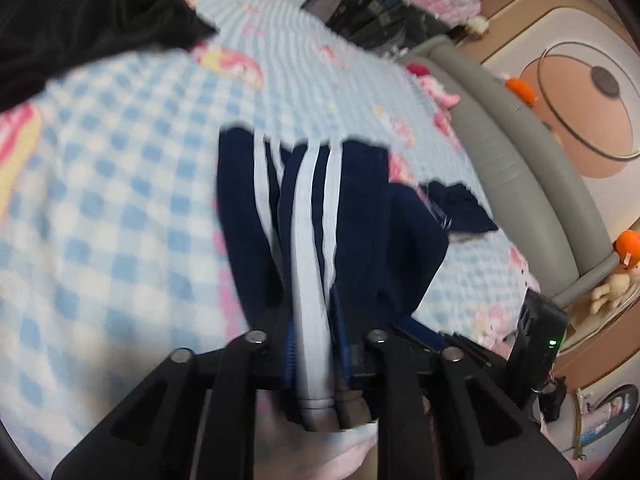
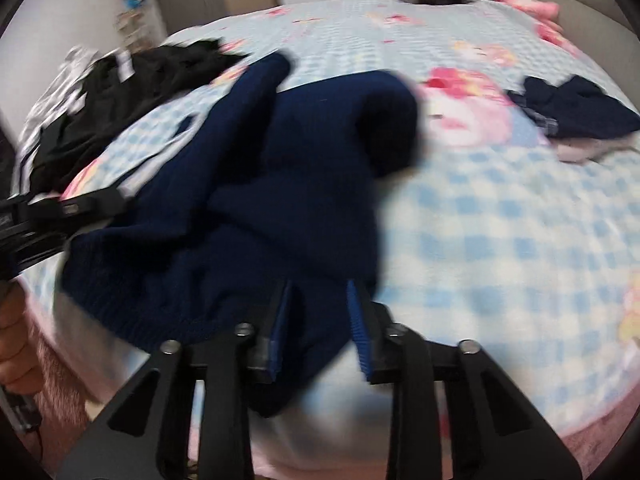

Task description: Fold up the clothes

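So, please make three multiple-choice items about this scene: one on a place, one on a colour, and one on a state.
1. Where does the black garment lie?
A. on the checked bedspread, beyond the navy garment
B. on the floor
C. in a basket

2. What colour are the stripes on the navy garment?
A. red
B. white
C. yellow

3. What is the left gripper doing?
A. standing open above the bedspread
B. shut on nothing
C. shut on the navy garment

Answers:
1 A: the right wrist view shows it on the bedspread at the far left.
2 B: pale bands run along the dark cloth.
3 C: striped cloth is pinched between its fingers; the right gripper also grips navy cloth.
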Motion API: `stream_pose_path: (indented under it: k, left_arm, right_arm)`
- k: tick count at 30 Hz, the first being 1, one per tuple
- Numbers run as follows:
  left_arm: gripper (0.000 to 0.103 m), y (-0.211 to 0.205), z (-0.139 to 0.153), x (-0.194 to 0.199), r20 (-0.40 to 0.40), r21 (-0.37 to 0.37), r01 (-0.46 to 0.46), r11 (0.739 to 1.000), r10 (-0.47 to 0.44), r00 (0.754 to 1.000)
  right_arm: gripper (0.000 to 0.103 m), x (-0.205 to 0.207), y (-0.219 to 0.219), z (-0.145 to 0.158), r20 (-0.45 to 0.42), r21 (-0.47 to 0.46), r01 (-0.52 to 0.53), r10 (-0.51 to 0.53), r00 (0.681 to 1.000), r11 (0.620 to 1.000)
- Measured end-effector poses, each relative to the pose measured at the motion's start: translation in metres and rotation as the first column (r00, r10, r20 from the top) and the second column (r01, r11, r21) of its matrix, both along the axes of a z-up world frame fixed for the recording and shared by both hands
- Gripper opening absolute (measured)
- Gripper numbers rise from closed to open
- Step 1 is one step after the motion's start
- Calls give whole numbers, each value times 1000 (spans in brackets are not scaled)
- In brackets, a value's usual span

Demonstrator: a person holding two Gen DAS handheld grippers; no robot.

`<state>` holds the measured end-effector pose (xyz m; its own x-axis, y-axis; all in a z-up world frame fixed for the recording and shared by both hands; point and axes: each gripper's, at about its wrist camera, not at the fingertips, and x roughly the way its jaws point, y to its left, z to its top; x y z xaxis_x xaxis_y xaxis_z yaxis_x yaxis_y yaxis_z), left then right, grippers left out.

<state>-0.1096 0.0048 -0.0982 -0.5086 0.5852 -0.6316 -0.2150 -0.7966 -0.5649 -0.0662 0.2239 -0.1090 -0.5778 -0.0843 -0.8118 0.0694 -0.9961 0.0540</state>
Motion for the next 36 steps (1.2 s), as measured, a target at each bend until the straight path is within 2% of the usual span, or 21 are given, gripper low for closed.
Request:
stream_pose_path:
  k: [2,4,6,7,8,11,13,16,18,20,21,22,24,25,26,28,30,32,34,35,36]
  left_arm:
    - [16,2,0,-1,23,-31,35,999,-34,999]
    - [19,1,-4,-2,58,-60,67,996,-64,996]
    - [27,-7,6,-10,21,-60,57,997,-56,998]
    - [33,-10,11,-18,8,-54,52,997,-52,999]
    - [36,-10,14,-32,11,-41,57,998,-57,998]
    - [40,-10,20,-73,28,-10,78,997,-78,997]
    - [41,6,7,-104,88,-37,123,992,-119,989]
    - [42,29,-20,-129,209,-73,199,977,-181,961]
    - [39,44,-27,-129,217,-148,225,963,-191,957]
    - [13,50,-21,-120,161,-182,237,954,-209,965]
    - [12,50,-14,-115,133,-177,235,956,-213,968]
    - [8,49,-7,-111,101,-173,225,959,-210,973]
    - [6,37,10,-103,23,-169,159,973,-157,987]
    - [6,28,16,-100,-7,-169,112,979,-114,993]
    - [5,19,23,-96,-36,-168,64,984,-71,997]
    - [4,1,28,-90,-75,-189,-33,981,19,997]
    - [4,-15,20,-89,-47,-204,-79,976,71,996]
    - [4,-22,7,-92,13,-107,-32,994,33,999]
    - [7,-24,-3,-93,50,-27,7,1000,-5,999]
    - [7,-19,-3,-94,39,-29,27,999,-26,999]
    - [11,-13,-3,-96,38,-24,50,998,-49,998]
  right_arm:
    - [16,-1,15,0,5,37,54,-54,999,998]
    - [21,1,32,2,32,-75,72,-69,997,995]
    - [27,2,51,13,28,-219,84,-80,996,972]
    - [35,-1,58,20,17,-266,79,-77,997,961]
    - [44,-7,64,28,1,-298,68,-71,997,952]
    - [53,-41,78,40,-2,-382,31,-34,999,924]
    - [56,-66,82,39,28,-435,13,0,1000,900]
    - [57,-98,86,19,118,-466,68,-15,993,882]
    - [59,-112,90,-1,192,-513,116,-18,981,851]
    - [61,-116,93,-13,216,-574,138,-13,976,807]
    - [58,-119,93,-14,207,-583,120,4,978,804]
    - [45,-121,90,-13,189,-577,87,29,982,812]
    - [31,-128,82,-2,142,-524,15,70,987,852]
    - [20,-129,78,7,106,-492,-25,88,990,870]
    - [16,-128,75,17,65,-458,-65,106,992,886]
    - [14,-125,67,36,-24,-392,-146,148,989,909]
    - [14,-122,56,47,-87,-280,-220,204,975,934]
    - [15,-127,51,44,-83,-185,-255,244,966,949]
    - [23,-133,61,36,-39,-247,-234,232,972,940]
    - [34,-136,68,31,-14,-294,-216,221,975,931]
    - [38,-136,77,29,-4,-351,-180,191,982,919]
